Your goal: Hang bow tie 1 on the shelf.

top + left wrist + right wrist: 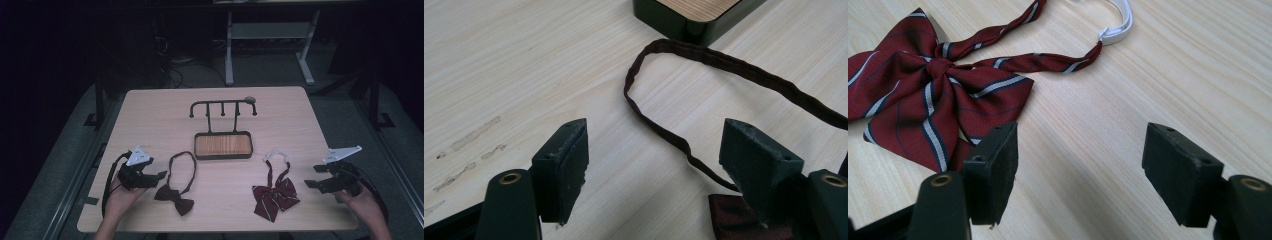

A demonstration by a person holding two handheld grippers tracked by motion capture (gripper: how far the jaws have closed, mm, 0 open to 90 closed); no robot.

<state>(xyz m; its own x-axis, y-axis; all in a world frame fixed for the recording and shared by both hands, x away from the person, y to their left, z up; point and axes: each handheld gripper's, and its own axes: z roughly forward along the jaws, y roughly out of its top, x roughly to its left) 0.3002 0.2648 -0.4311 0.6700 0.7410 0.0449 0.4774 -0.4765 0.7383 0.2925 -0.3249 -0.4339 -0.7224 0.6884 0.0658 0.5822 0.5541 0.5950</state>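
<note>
- Reaching toward two bow ties, we judge ourselves at the very start of the work: nothing is picked up yet, and both ties lie flat on the table (150, 112).
- Our left gripper (159, 175) hovers just beside the dark bow tie (175, 198), its jaws spread wide with nothing between them; in the left gripper view the dark neck strap (704, 52) loops across the wood ahead of the jaws, and a corner of the knot sits near the right jaw.
- Our right gripper (311, 176) hangs to the right of the striped red bow tie (275, 196), jaws likewise wide apart and holding nothing; in the right gripper view the striped bow lies ahead and to the left, apart from the jaws.
- The stand with hooks (223, 105) rises from its wooden-bottomed tray (223, 145) in the middle of the table, beyond both ties, with every hook bare.
- Next, we think each gripper needs to come down on its tie's neck band and pinch it, so the loop can be lifted toward a hook; the thin strap lying flat calls for a low, careful approach.
- Counting: two bow ties, two grippers, one stand and one tray. The white clasp band (278, 155) on the striped tie makes one more.
</note>
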